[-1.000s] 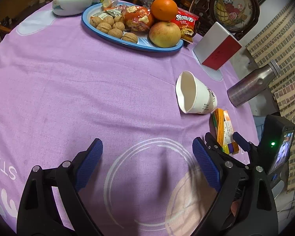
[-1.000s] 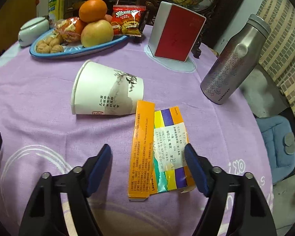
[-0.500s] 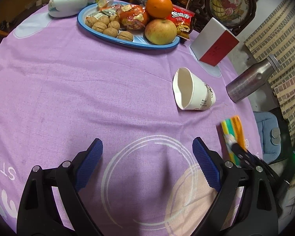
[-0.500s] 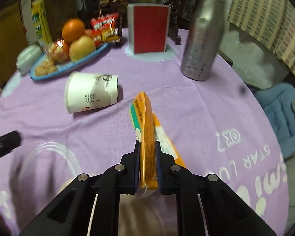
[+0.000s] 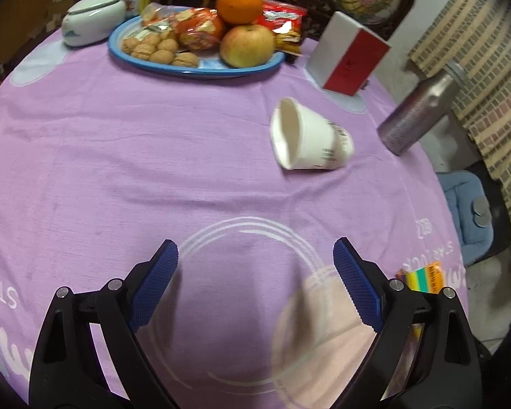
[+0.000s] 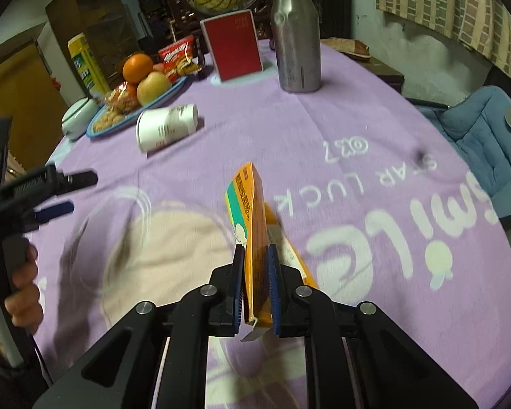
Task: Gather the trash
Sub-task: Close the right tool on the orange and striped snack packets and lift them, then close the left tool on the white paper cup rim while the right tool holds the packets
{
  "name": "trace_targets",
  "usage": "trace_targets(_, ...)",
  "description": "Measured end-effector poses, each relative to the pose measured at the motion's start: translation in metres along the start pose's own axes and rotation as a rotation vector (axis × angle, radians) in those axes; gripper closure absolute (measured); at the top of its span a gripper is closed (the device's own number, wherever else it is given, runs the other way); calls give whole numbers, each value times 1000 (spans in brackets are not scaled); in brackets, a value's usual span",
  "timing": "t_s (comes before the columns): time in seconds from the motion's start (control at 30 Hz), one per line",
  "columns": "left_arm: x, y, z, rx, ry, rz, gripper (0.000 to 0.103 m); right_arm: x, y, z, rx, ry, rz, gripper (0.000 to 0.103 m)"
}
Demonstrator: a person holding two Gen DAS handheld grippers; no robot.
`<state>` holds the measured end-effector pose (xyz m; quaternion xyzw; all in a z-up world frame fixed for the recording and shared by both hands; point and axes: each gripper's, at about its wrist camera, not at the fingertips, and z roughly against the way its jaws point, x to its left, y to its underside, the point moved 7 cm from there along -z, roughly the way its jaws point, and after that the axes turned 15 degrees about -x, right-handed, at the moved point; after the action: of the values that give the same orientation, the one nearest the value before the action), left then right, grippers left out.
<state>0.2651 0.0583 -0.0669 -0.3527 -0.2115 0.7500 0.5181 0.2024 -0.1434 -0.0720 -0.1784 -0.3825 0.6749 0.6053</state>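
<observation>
We work over a round table under a purple cloth (image 5: pixel 153 156) printed with white rings and lettering, with a brick-patterned curtain and a blue cushioned chair (image 6: pixel 487 136) off to the right of our tools. Our right gripper (image 6: pixel 255 272) has its blue pads pressed together on a flattened orange carton (image 6: pixel 255 238), which stands on edge between them and juts forward out of the pinch, lifted clear of the cloth. From the left wrist view a corner of that same carton (image 5: pixel 426 276) peeks out just past the right finger of our left gripper (image 5: pixel 255 272), whose jaws are spread wide with nothing but cloth between them. Ahead of the left gripper and slightly to its right, a white paper cup (image 5: pixel 306 139) lies on its side, mouth turned toward us, apart from both tools. Beyond the cup stand a red and white box (image 5: pixel 347 54) and, further right, a steel bottle (image 5: pixel 419 116). Far ahead and left of the cup sits a blue plate (image 5: pixel 194 68) carrying an apple, an orange, walnuts and snack packets, with a pale lidded jar (image 5: pixel 92 20) beside it. In the right wrist view a hand (image 6: pixel 20 293) grips the left tool's handle at the left edge
</observation>
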Motion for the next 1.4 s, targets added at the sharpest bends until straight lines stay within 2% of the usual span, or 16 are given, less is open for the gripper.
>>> trace_targets(0.13, -16, -6, -6, -3, 10, -4, 13, 0, 6, -3, 10, -35, 0, 86)
trace_targets(0.27, -32, -28, -28, -13, 11, -47, 14, 3, 8, -11, 25, -74, -6, 85)
trace_targets(0.33, -35, -37, -45, 11, 39, -40, 14, 5, 8, -14, 27, -89, -3, 85)
trace_targets(0.43, -30, -48, -66, 38, 44, -6, 17, 6, 4, -16, 23, -102, 0, 85)
trace_targets(0.67, -37, -58, -90, 63, 96, 13, 40, -2, 0, -22, 21, -120, -8, 86)
trace_targets(0.8, -48, -59, -94, 71, 174, 32, 55, -4, 0, -24, 17, -133, -18, 86)
trace_targets(0.87, -52, -59, -97, 67, 166, 13, 62, -4, 1, -24, 20, -138, -18, 86)
trace_targets(1.07, -64, -52, -108, 80, 165, -18, 67, -3, 1, -25, 21, -140, -10, 86)
trace_targets(1.1, -65, -50, -110, 88, 168, -15, 71, -3, 1, -25, 21, -140, -13, 86)
trace_targets(1.2, -70, -50, -107, 74, 186, -5, 100, -5, 0, -21, 6, -125, -17, 87)
trace_targets(1.4, -97, -42, -50, -3, 150, -116, 100, -14, -7, 15, -75, -106, -34, 87)
